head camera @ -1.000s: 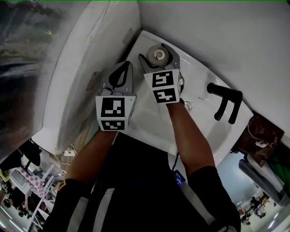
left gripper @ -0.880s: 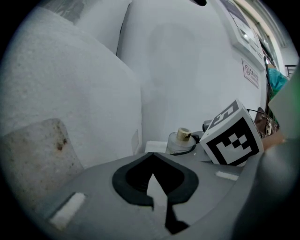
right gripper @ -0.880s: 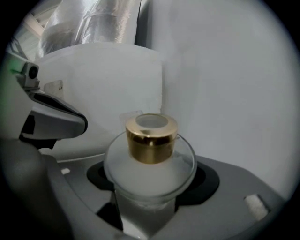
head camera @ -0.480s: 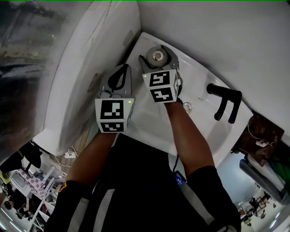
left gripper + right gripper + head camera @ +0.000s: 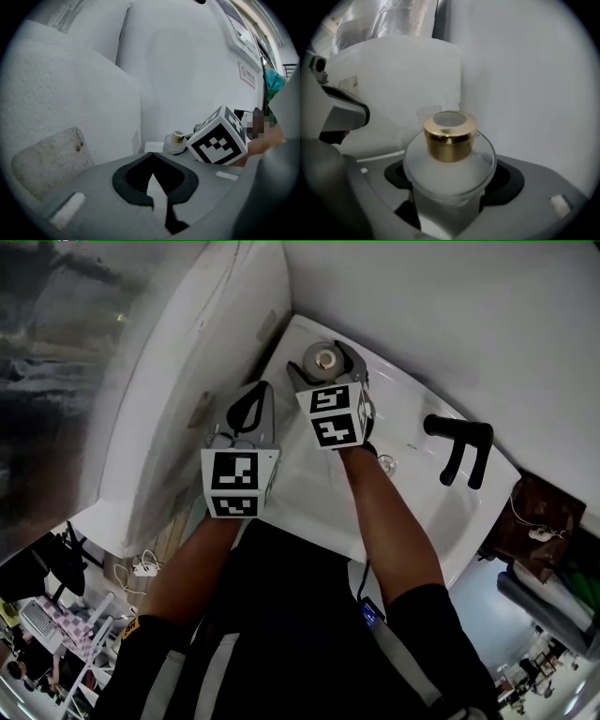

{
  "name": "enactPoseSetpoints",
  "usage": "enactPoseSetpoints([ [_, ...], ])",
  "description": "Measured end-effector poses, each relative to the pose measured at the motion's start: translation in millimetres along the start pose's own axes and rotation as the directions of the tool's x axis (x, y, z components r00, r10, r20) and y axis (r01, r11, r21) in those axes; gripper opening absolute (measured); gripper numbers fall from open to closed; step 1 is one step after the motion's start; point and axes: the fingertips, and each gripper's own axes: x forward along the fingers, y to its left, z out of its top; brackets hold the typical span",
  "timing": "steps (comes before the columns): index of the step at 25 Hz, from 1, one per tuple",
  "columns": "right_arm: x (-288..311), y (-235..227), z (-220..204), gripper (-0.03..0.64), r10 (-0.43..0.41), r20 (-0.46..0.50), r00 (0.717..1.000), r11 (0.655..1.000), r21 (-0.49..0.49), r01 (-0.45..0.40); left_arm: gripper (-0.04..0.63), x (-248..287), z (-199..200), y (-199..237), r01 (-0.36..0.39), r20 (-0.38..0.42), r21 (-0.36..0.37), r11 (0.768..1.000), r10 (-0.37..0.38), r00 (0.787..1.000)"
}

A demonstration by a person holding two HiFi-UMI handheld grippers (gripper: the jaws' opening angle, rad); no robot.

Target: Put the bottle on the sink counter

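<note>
White walls (image 5: 450, 306) are seen meeting in a corner, and the pale sink worktop (image 5: 403, 404) is tucked right into it. A black tap (image 5: 459, 448) is planted on the worktop's right side, well apart from the action. On to the claws: the left claw (image 5: 152, 157) is held beside the basin, jaws brought together, nothing caught between them. The right claw (image 5: 327, 354) is reached into the back corner, and its jaws have just been opening. They are spread wide to either side of the bottle (image 5: 449, 161), with slim gaps seen at the pads. The frosted bottle appears to be set upright on the worktop's back corner, near the wall, and is crowned by a gold cap (image 5: 449, 136).
</note>
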Motion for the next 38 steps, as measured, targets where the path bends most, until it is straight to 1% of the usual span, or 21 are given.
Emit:
enactPoseSetpoints([
  [3,-5,-2,-4,0.394,-0.003,-0.017,1.000,1.000,0.018,0.004,0.002,-6,3,-2,0.007,0.011,0.009,1.000,-0.007,1.000],
  [10,-45,-3,-13,0.393,-0.031,-0.005,1.000,0.998,0.054,0.031,0.003,-27,9,-17,0.031,0.030,0.022,0.999,-0.032,0.999],
  [13,-69,-6,-14,0.381,-0.056,0.016,0.998,0.995,0.083,0.054,0.003,-33,13,-30,0.061,0.047,0.038,0.997,-0.063,0.997],
  [15,-84,-5,-15,0.345,-0.075,0.031,0.997,0.992,0.103,0.072,0.003,-38,16,-37,0.081,0.061,0.053,0.995,-0.084,0.995],
  [19,-118,2,-23,0.231,-0.132,0.046,0.990,0.982,0.139,0.125,0.003,-57,12,-51,0.126,0.069,0.067,0.990,-0.131,0.989],
  [23,-155,10,-32,0.143,-0.200,0.060,0.978,0.967,0.171,0.188,0.003,-76,4,-65,0.173,0.073,0.083,0.981,-0.179,0.981],
  [25,-174,14,-36,0.113,-0.232,0.068,0.970,0.958,0.188,0.216,0.003,-86,1,-72,0.195,0.075,0.097,0.976,-0.203,0.976],
  [28,-202,17,-42,0.079,-0.288,0.090,0.953,0.940,0.216,0.264,0.003,-101,-4,-80,0.223,0.075,0.111,0.968,-0.232,0.970],
  [31,-227,21,-46,0.063,-0.335,0.104,0.937,0.922,0.241,0.303,0.003,-114,-9,-86,0.241,0.071,0.125,0.962,-0.251,0.965],
  [38,-269,35,-54,0.037,-0.384,0.114,0.916,0.896,0.285,0.341,0.003,-131,-13,-107,0.295,0.075,0.137,0.946,-0.307,0.949],
])
